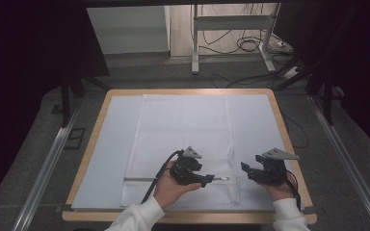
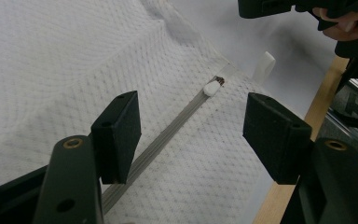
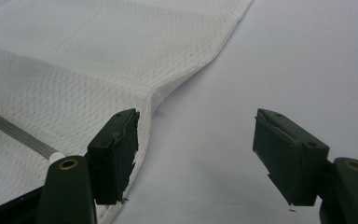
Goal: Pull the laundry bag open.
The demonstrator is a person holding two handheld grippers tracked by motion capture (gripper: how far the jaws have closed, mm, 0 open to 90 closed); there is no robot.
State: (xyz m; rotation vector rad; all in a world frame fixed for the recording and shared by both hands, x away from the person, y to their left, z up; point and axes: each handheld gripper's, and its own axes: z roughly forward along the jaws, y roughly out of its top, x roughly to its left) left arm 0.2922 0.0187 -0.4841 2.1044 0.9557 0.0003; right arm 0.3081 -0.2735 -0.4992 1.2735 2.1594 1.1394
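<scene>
I am holding my left claw (image 1: 211, 179) low over the near end of the white mesh laundry bag (image 1: 183, 125), jaws spread and pinching nothing. What matters for the coming move is the zipper pull (image 2: 210, 87): it is lying straight ahead of that claw, just beyond the tips, at the right-hand end of the grey zipper (image 2: 168, 135). The zipper's long axis is running left to right across the bag near its near edge, and in the left gripper view it is passing between my two jaws on a slant, closer to the left one. To take the pull I am judging that I need to slide onward along the zipper line, toward the right, and close across it.

My right claw (image 1: 248, 171) is waiting to the right of the bag's right edge (image 3: 186, 70), over the pale blue mat (image 1: 255, 115), jaws spread too and holding nothing. It is near the pull as well, but the left claw is nearer and already lined up with it.

The bag is lying flat in the middle of the counter (image 1: 282, 125), its long side running from near to far. Nothing is standing between the left claw and the pull; my right claw, just beyond the pull, is the one thing to keep clear of.
</scene>
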